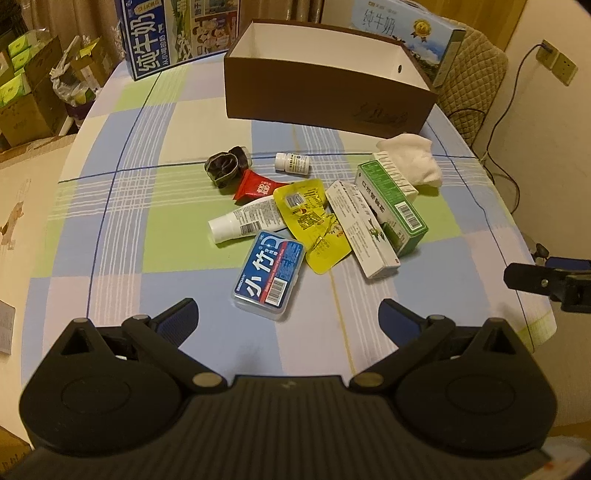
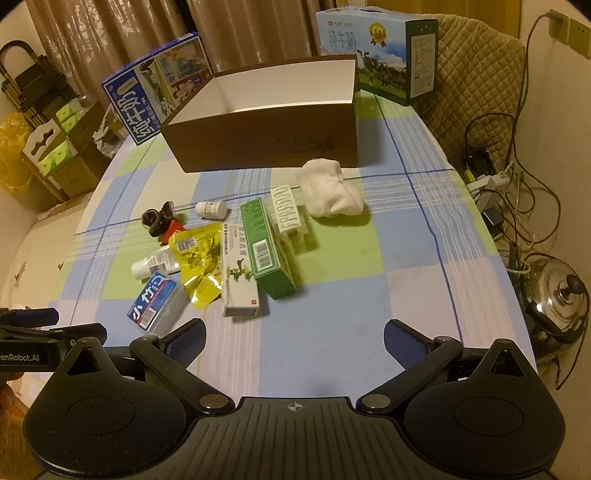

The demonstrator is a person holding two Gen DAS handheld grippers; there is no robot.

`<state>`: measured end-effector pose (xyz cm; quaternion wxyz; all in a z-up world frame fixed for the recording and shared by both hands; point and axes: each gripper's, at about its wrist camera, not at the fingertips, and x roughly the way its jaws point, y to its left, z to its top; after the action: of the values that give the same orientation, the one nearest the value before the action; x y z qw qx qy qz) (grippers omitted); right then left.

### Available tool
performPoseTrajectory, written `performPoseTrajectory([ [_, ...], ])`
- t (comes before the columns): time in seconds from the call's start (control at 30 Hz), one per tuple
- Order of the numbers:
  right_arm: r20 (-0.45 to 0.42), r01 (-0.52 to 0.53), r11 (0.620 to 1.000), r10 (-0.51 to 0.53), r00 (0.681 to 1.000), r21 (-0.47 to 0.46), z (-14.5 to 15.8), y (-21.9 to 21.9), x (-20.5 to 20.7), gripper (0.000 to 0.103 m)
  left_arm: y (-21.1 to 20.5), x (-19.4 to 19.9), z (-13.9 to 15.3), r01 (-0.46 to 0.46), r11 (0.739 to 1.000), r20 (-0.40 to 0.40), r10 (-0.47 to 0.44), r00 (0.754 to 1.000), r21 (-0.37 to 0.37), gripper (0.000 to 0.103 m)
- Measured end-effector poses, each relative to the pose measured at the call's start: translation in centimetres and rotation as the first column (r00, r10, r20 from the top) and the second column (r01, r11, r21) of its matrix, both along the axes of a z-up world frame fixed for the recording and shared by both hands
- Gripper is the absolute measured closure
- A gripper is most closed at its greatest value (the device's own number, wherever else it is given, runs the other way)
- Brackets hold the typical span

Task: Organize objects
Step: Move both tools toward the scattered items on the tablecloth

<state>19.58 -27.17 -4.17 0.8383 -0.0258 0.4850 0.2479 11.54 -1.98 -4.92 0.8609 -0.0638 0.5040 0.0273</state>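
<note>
An open brown box (image 1: 325,96) (image 2: 266,136) with a white inside stands at the far side of the checked table. In front of it lies a pile: a blue floss case (image 1: 269,273) (image 2: 155,302), a white tube (image 1: 247,219), a yellow pouch (image 1: 314,218) (image 2: 201,264), a red packet (image 1: 256,184), a dark cloth roll (image 1: 225,166), a small white bottle (image 1: 291,162) (image 2: 211,209), a white carton (image 1: 362,229) (image 2: 240,277), a green carton (image 1: 395,210) (image 2: 267,251), a white brush (image 2: 286,210) and a white cloth (image 1: 413,158) (image 2: 330,194). My left gripper (image 1: 288,317) is open just short of the floss case. My right gripper (image 2: 293,339) is open and empty near the table's front edge.
Two milk cartons (image 1: 177,33) (image 2: 376,70) stand behind the brown box. A padded chair (image 2: 476,74) is at the far right. Cables and a steel pot (image 2: 557,299) lie on the floor at the right. Cardboard boxes (image 1: 26,92) stand at the left.
</note>
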Motion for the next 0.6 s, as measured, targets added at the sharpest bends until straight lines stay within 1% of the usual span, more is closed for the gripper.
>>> performPoseTrajectory([
  [0.2,-0.011,-0.029,1.0,0.029,1.0,0.006,-0.6,-0.4,2.3,0.002,-0.6,1.2,-0.8,-0.034,0.999,-0.02,0.034,0.999,0.003,0.001],
  [0.47,-0.022,-0.093,0.996,0.093,0.995,0.005,-1.3,-0.7,5.0,0.002,-1.1,2.5,-2.0,-0.096,0.995,-0.038,0.096,0.995,0.008,0.001],
  [0.6,-0.02,-0.112,0.994,0.112,0.993,0.003,-1.7,-1.0,6.0,0.002,-1.0,2.8,-3.0,-0.123,0.992,-0.051,0.123,0.991,0.011,0.003],
])
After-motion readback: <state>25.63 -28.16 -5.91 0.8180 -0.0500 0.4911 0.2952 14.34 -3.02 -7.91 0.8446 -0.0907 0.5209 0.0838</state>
